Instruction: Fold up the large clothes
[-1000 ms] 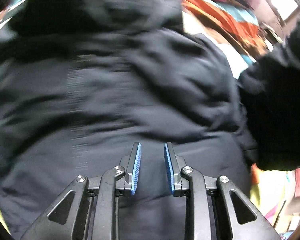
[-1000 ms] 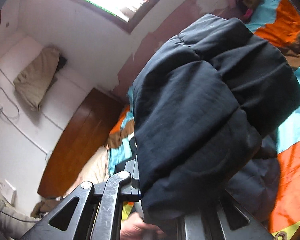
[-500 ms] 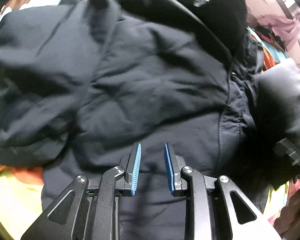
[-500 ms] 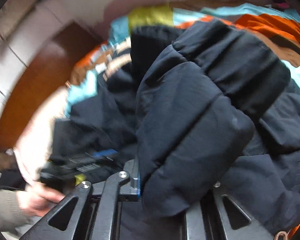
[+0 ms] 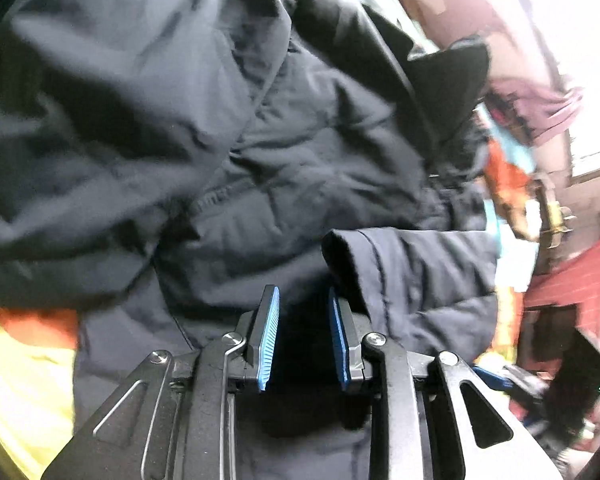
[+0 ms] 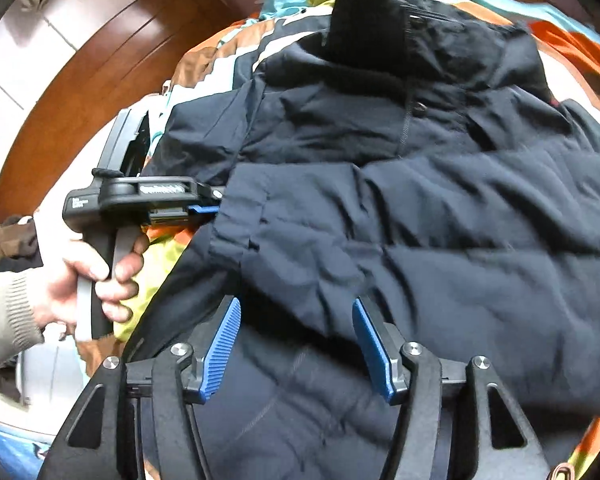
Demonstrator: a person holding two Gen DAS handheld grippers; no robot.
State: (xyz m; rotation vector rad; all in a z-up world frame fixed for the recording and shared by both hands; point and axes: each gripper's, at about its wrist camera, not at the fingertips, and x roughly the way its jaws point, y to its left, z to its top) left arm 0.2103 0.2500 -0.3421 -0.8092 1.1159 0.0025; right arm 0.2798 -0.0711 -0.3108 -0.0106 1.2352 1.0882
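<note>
jacket point(image 6: 400, 208): dark padded, spread on patterned bedspread point(image 6: 220, 52), collar at 12 o'clock, sleeve folded across front | right gripper point(image 6: 296, 344): jaws opening, pads clear of the cloth beneath | left gripper point(image 5: 303, 334): narrow gap, grips nothing, sleeve cuff point(image 5: 348, 264) at 1 o'clock | hand point(image 6: 84, 280) at 9 o'clock holds left gripper's handle

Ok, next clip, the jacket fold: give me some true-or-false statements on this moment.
1. The jacket is dark navy. True.
2. The right gripper is clamped on the sleeve. False: its jaws are opening; the sleeve lies across the jacket, and fabric between the pads is not pressed.
3. A hand holds the left gripper at the jacket's edge. True.
4. The jacket lies on a bare wooden floor. False: it lies on a colourful bedspread.
</note>
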